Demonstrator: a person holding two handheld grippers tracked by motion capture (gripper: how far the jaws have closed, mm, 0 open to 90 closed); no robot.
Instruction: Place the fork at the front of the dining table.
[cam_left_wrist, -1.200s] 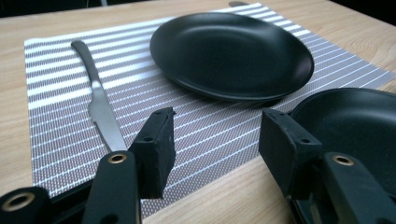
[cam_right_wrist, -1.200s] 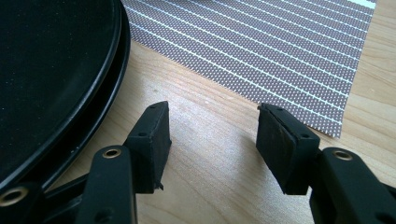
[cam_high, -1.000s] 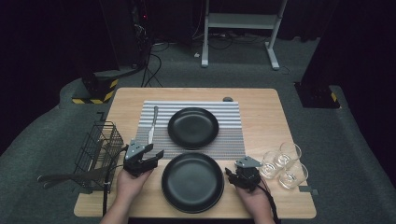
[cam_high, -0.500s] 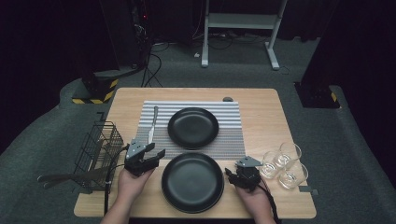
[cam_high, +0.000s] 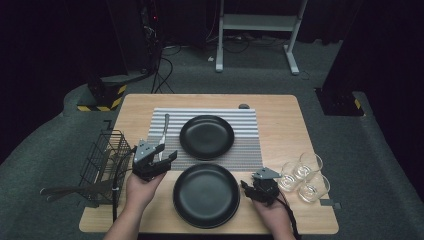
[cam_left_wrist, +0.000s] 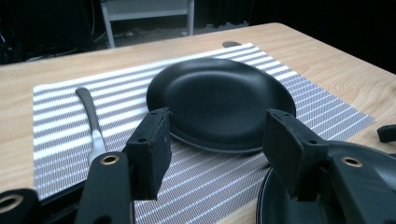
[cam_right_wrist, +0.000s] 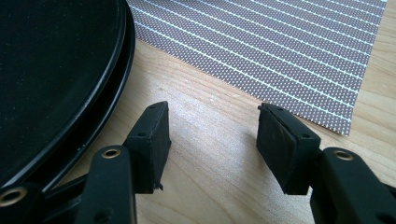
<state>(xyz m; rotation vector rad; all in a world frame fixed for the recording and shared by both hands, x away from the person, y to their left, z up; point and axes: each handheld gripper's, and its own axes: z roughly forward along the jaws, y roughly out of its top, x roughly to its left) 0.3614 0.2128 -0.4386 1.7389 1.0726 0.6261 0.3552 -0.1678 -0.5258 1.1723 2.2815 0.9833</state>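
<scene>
Two black plates lie on the wooden table (cam_high: 280, 125): the far plate (cam_high: 206, 136) (cam_left_wrist: 219, 100) on a striped mat (cam_high: 250, 150) (cam_left_wrist: 56, 98) (cam_right_wrist: 280, 42), the near plate (cam_high: 206, 194) (cam_right_wrist: 51, 70) by the front edge. My left gripper (cam_high: 167, 156) (cam_left_wrist: 215, 135) hovers left of the near plate, aimed at the far plate. Its jaws have just been opening a little and nothing is between them. My right gripper (cam_high: 245, 186) (cam_right_wrist: 212, 135) rests low at the near plate's right rim, open over bare wood.
A metal utensil (cam_high: 164, 131) (cam_left_wrist: 91, 116) lies on the mat's left part. A black wire basket (cam_high: 102, 160) with long utensils sticking out stands at the left edge. Three glasses (cam_high: 305, 172) cluster at the right, close behind my right hand.
My left gripper has lifted slightly off the table beside the near plate. The right gripper and both plates have stayed put.
</scene>
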